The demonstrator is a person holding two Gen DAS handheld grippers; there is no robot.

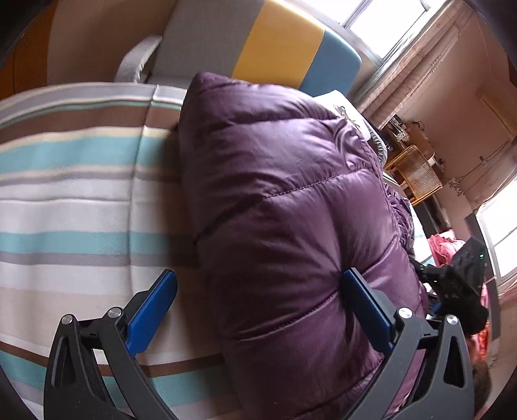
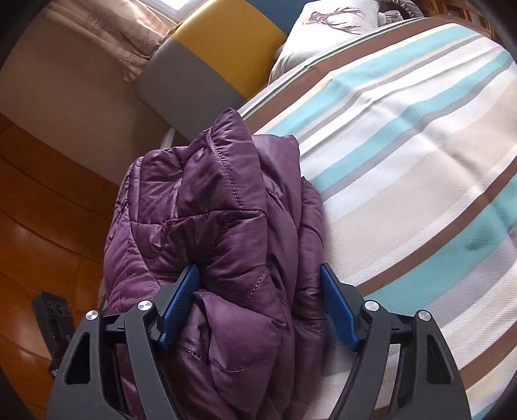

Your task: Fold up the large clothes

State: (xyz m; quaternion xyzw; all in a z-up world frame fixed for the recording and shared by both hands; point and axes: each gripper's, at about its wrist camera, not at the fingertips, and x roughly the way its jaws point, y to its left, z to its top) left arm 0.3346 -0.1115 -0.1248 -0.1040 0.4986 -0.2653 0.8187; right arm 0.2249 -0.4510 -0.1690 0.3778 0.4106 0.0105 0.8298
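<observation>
A purple quilted down jacket [image 1: 284, 206] lies folded in a thick bundle on a striped bed sheet [image 1: 71, 194]. My left gripper [image 1: 258, 290] is open wide around the jacket's near edge, its right finger [image 1: 365, 307] pressed into the padding and its left finger [image 1: 152, 310] over the sheet. In the right wrist view the jacket [image 2: 219, 206] is bunched at the bed's edge. My right gripper [image 2: 258, 284] straddles the bundle, jaws wide, both blue fingers [image 2: 181, 300] touching fabric. The other gripper [image 1: 458, 281] shows at the far right.
A grey, yellow and blue headboard [image 1: 258, 42] stands behind the bed. A white deer-print pillow [image 2: 329, 29] lies near it. Wooden floor [image 2: 42, 200] lies left of the bed. A wicker basket [image 1: 416, 171] and pink cloth [image 1: 442, 245] sit beyond the jacket.
</observation>
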